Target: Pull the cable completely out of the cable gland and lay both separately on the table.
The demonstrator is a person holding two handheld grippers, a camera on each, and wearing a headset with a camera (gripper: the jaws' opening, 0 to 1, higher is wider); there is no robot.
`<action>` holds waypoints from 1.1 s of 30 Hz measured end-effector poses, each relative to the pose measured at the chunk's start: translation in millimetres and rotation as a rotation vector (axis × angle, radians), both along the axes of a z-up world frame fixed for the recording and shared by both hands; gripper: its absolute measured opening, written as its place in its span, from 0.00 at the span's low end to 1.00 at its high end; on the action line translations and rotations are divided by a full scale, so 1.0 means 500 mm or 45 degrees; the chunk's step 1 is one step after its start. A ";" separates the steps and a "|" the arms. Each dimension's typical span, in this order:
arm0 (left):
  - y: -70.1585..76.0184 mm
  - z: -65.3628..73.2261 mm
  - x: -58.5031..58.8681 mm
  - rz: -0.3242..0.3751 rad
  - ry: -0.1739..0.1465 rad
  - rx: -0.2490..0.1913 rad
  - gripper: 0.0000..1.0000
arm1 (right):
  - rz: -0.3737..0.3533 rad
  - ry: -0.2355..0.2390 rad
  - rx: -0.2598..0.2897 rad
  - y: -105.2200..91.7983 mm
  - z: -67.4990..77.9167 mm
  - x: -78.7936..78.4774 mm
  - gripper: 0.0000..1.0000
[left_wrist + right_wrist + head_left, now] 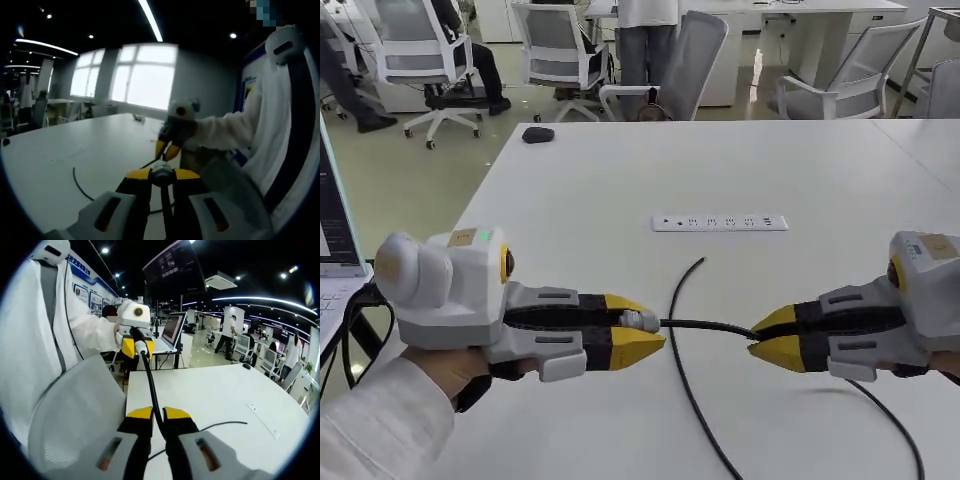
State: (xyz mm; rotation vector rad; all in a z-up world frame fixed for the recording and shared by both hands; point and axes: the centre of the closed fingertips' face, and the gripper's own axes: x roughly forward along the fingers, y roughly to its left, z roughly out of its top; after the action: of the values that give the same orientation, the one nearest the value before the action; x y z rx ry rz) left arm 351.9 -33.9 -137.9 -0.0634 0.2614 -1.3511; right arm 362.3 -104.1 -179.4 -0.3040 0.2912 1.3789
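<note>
My left gripper (655,331) is shut on the grey cable gland (640,320), held above the white table (620,190). The black cable (705,325) runs out of the gland to my right gripper (757,340), which is shut on it a short way off. From the right jaws the cable drops to the table, loops past the front edge and ends near the power strip. In the left gripper view the gland (161,174) sits between the yellow jaws, with the right gripper (166,150) beyond. In the right gripper view the cable (151,390) leads to the left gripper (140,351).
A white power strip (720,223) lies mid-table. A dark mouse-like object (537,135) rests near the far left corner. A laptop (335,240) stands off the left edge. Office chairs (560,50) and seated people are behind the table.
</note>
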 end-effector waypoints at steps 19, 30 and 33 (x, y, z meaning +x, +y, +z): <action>-0.015 0.017 -0.011 -0.026 0.020 -0.066 0.16 | -0.018 0.058 -0.024 0.001 -0.035 -0.007 0.07; -0.020 0.020 -0.010 -0.033 0.027 -0.087 0.16 | -0.035 0.051 0.006 0.019 -0.018 0.003 0.17; -0.021 0.020 -0.009 -0.033 0.029 -0.090 0.16 | -0.038 0.008 0.013 0.026 -0.002 0.011 0.25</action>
State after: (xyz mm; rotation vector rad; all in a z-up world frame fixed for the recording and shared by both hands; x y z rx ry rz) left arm 347.6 -44.3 -128.0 -0.1348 0.2340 -1.3861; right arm 368.0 -91.2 -180.6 -0.2857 0.2926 1.3517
